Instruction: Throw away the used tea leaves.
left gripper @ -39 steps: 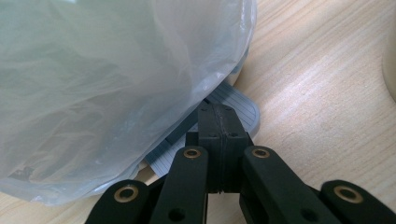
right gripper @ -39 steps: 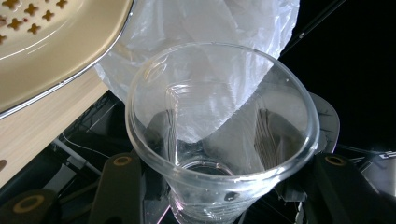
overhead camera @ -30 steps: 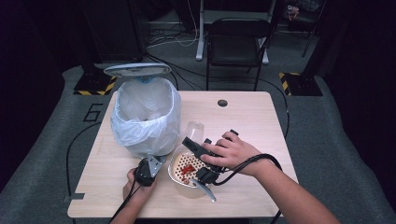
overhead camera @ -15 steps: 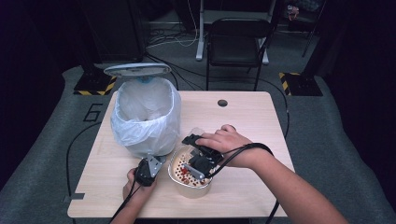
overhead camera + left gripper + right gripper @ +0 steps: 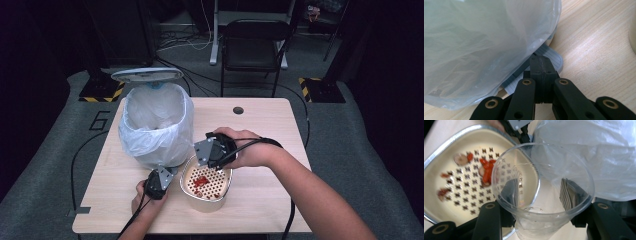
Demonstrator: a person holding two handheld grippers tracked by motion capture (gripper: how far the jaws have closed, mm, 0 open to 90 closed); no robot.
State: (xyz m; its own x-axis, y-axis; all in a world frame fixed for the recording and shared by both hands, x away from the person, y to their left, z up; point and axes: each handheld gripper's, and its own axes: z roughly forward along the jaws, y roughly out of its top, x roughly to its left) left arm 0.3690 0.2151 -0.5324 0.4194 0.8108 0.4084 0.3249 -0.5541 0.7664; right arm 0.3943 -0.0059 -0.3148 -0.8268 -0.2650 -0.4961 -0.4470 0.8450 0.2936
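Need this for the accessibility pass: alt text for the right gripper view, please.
The right gripper holds a clear plastic cup between its two black jaws, the cup's open mouth facing the camera. Behind it at left is a cream strainer bowl holding red scraps; at right, a white bin liner.

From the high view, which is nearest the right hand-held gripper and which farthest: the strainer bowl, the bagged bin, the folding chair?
1. Strainer bowl: just below the right hand-held gripper.
2. Bagged bin: to its left, on the table.
3. Folding chair: farthest, on the floor beyond the table.
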